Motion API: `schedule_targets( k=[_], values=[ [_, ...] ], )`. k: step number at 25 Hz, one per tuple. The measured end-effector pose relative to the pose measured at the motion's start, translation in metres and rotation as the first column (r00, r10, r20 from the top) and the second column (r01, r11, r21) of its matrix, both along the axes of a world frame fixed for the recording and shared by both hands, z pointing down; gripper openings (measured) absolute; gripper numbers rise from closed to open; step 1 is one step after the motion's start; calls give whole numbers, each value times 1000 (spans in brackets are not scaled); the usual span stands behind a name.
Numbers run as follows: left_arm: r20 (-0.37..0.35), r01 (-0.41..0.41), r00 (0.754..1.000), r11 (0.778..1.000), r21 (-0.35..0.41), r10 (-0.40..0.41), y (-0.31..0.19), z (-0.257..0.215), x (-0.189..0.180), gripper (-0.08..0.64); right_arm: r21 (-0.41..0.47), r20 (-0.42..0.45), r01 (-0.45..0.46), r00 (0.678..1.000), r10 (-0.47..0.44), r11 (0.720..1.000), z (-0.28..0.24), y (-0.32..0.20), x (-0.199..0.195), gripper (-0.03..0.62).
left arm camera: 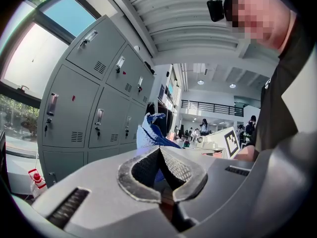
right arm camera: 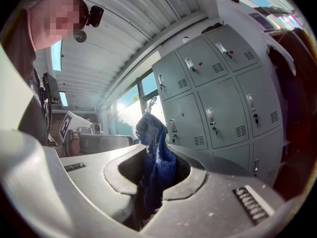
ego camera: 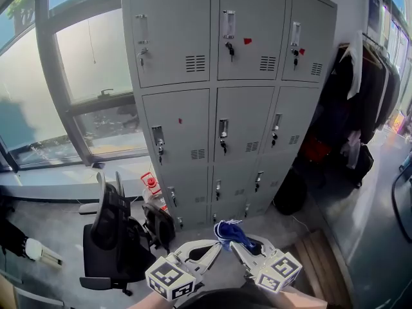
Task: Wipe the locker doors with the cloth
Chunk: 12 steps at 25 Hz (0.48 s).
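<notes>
A bank of grey lockers (ego camera: 244,108) stands ahead, three columns wide, its doors shut and keys hanging in the locks. Low in the head view, my right gripper (ego camera: 237,245) is shut on a blue cloth (ego camera: 229,231), which bunches up above the jaws. In the right gripper view the cloth (right arm camera: 152,138) fills the gap between the jaws of the right gripper (right arm camera: 157,157), with the lockers (right arm camera: 223,98) beyond. My left gripper (ego camera: 215,245) sits close beside it. Its jaws meet at the tip with nothing held (left arm camera: 159,149). The cloth (left arm camera: 151,129) shows just past them. Both grippers are well short of the doors.
A black office chair (ego camera: 112,237) stands at the lower left, with a red-capped bottle (ego camera: 150,184) by the lockers' foot. Large windows (ego camera: 84,69) run along the left. Dark coats (ego camera: 370,89) hang at the right above a black bag (ego camera: 291,192). A wooden platform (ego camera: 317,255) lies near my right.
</notes>
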<state>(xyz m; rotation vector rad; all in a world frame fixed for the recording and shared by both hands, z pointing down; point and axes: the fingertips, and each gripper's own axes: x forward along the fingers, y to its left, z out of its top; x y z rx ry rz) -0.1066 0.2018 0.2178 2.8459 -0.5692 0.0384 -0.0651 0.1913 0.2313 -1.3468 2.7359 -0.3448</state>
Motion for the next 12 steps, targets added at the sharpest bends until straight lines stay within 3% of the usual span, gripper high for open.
schedule_targets(
  k=[12],
  values=[
    [-7,79,997,997,-26,-79,-41,16,9,8,-43,-3,29,1000,-29,999,29,-46,24,78]
  ],
)
